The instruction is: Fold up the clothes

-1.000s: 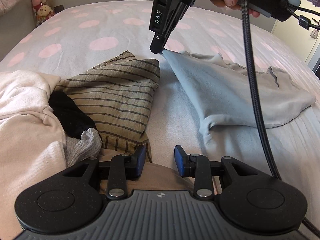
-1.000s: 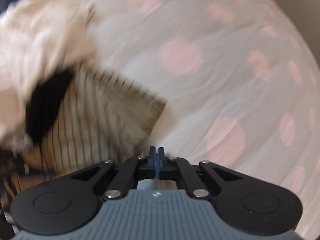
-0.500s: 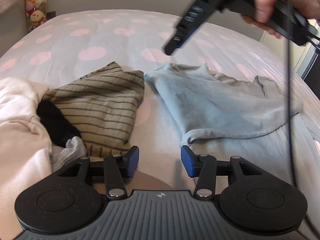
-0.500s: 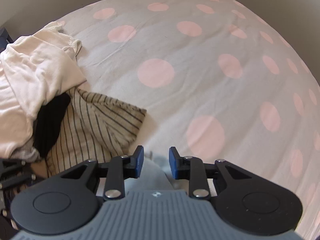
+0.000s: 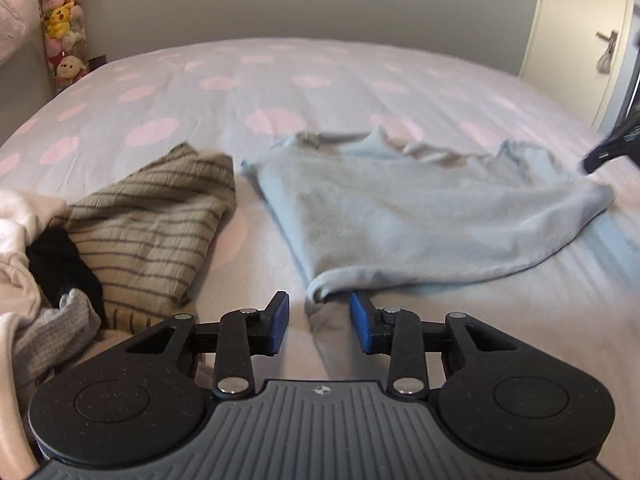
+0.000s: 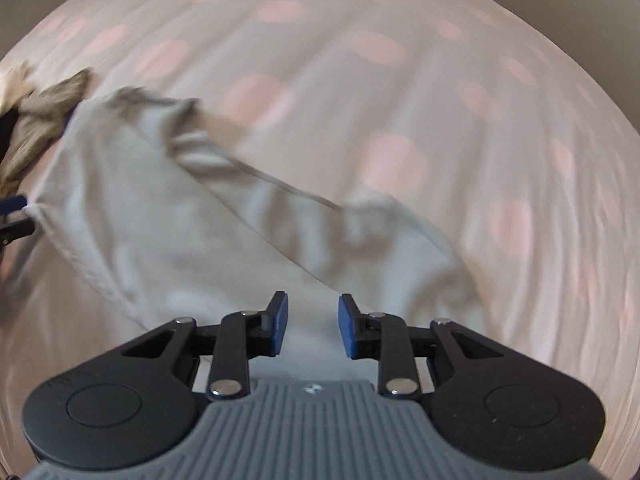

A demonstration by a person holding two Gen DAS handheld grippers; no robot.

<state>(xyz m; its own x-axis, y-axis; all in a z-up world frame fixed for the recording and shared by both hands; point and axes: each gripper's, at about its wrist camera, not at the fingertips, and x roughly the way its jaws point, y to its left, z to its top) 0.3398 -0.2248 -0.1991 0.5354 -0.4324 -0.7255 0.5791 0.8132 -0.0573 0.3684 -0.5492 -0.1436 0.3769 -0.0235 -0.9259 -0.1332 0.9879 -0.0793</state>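
A light blue-grey garment (image 5: 420, 216) lies spread and rumpled on the bed; it also fills the middle of the right wrist view (image 6: 192, 216). My left gripper (image 5: 319, 325) is open, its jaws either side of the garment's near corner (image 5: 320, 290), low over the sheet. My right gripper (image 6: 312, 330) is open and empty just above the garment's other end; its tip shows at the right edge of the left wrist view (image 5: 608, 148). The right wrist view is motion-blurred.
A folded tan striped garment (image 5: 152, 224) lies left of the blue one, also visible in the right wrist view (image 6: 36, 128). A pile of cream, black and grey clothes (image 5: 36, 280) sits at far left. The polka-dot bed sheet (image 5: 280, 92) stretches beyond. A door (image 5: 592, 40) is at right.
My right gripper let go of the blue garment's corner, opened, and swung away to the garment's right end. The garment dropped flat. My left gripper moved right to its near corner.
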